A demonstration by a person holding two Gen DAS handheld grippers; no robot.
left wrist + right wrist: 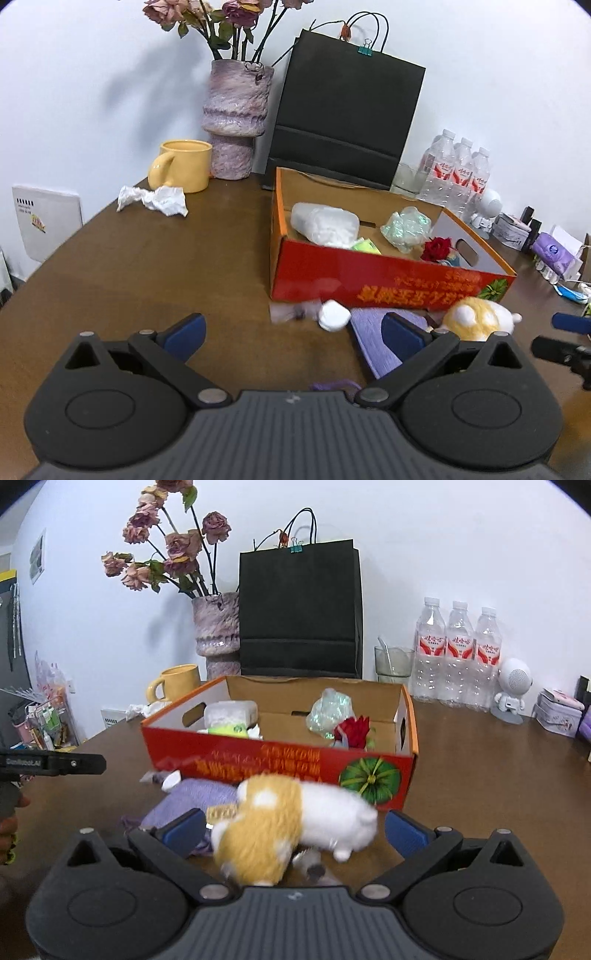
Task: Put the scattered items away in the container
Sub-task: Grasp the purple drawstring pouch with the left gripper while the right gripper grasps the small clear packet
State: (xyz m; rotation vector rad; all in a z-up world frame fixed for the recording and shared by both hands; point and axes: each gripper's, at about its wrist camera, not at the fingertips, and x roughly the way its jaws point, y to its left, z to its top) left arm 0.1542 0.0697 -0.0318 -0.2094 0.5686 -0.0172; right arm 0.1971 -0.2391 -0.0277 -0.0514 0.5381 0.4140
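While orange print crosses the box (280, 764), tongs (295, 829) gape.

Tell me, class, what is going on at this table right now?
A person with two handheld grippers is tidying loose items into the red cardboard box. The right gripper is open around a blurred yellow-and-white plush toy in front of the box. The left gripper is open over the brown table, holding nothing. A purple knitted cloth and crumpled white tissue lie outside the box.
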